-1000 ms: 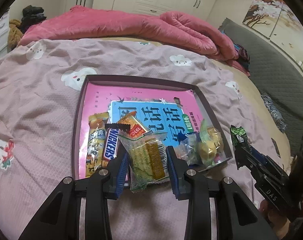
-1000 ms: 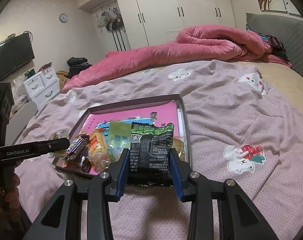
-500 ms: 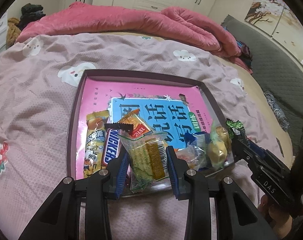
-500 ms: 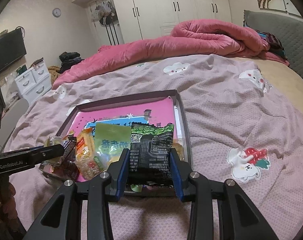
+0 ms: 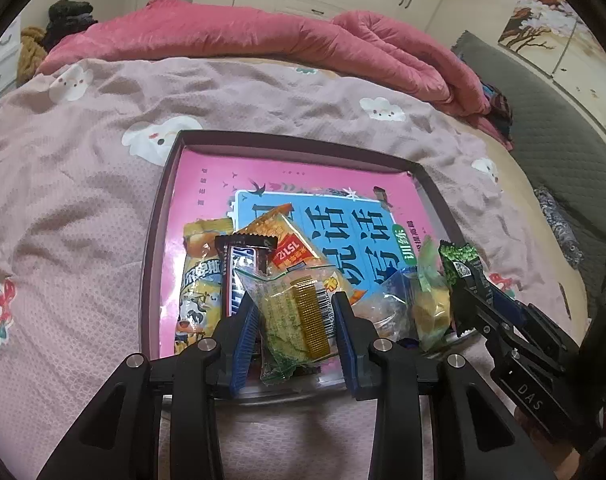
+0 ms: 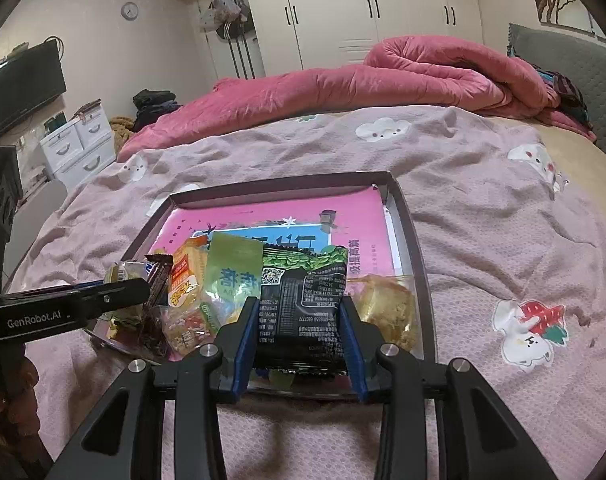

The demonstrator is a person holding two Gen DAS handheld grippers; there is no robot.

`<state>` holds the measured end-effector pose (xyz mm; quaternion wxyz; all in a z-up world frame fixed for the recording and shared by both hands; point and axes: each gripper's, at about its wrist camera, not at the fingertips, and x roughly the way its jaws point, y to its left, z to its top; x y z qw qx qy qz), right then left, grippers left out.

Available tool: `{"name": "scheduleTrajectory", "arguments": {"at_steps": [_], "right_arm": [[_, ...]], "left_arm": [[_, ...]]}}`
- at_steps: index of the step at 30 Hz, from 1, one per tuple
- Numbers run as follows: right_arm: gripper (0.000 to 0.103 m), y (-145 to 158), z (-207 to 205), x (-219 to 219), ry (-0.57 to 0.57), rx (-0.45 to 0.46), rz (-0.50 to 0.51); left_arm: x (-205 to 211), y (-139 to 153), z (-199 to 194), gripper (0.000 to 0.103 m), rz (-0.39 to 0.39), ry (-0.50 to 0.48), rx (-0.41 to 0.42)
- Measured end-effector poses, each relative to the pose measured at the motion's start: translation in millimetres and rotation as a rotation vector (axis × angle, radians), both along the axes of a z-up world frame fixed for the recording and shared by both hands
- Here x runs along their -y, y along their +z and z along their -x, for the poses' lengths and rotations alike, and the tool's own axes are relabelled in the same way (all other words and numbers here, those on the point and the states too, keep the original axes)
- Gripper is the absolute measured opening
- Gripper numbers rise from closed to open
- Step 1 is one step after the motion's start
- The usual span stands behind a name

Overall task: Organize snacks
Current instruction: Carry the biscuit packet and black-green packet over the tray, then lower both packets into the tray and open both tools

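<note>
Over the last second both hands have come in over the near edge of the tray; a second ago the two held packets hung short of its front rim, above the bedspread, and now each sits over the tray's near end. That looks like the carry being almost over, with the set-down still to come.

The left gripper is partly closed, its blue pads pressing the sides of a clear yellow-green snack packet. The right gripper is likewise narrowed on a black-and-green packet, pads against both edges.

The loose snacks crowd the tray's 6 o'clock end: a chocolate bar, an orange packet and a yellow packet towards 7 o'clock in the left wrist view, a clear bag of yellow pieces at 4 o'clock in the right wrist view. A pink book lines the floor.

Open room lies from the middle of the tray up to 12 o'clock, where the book is bare. The raised rim runs all round; the near wall sits just under both grippers. The two grippers stand near each other, the right one at 3 o'clock of the left, so a sideways swing risks a knock. The bed around is soft and rumpled, so I judge the tray could tip if pressed.
</note>
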<state>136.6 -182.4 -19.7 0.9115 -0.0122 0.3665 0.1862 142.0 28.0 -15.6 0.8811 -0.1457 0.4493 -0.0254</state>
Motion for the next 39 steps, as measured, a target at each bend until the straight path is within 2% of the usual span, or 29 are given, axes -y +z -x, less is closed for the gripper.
{"name": "scheduleTrajectory", "arguments": {"at_steps": [8,23,39], "right_arm": [[0.039,-3,-7,7,-0.043,-0.019,-0.022],[0.04,0,-10,6,-0.057,-0.007,0.0],[0.04,10,-2,16,-0.066,0.015,-0.021]], "left_arm": [[1,-5,-2,0.038,0.004,-0.005,-0.013],[3,-10,-8,0.038,0.005,-0.01,-0.024],[3,-8,-11,0.038,0.01,-0.01,-0.019]]}}
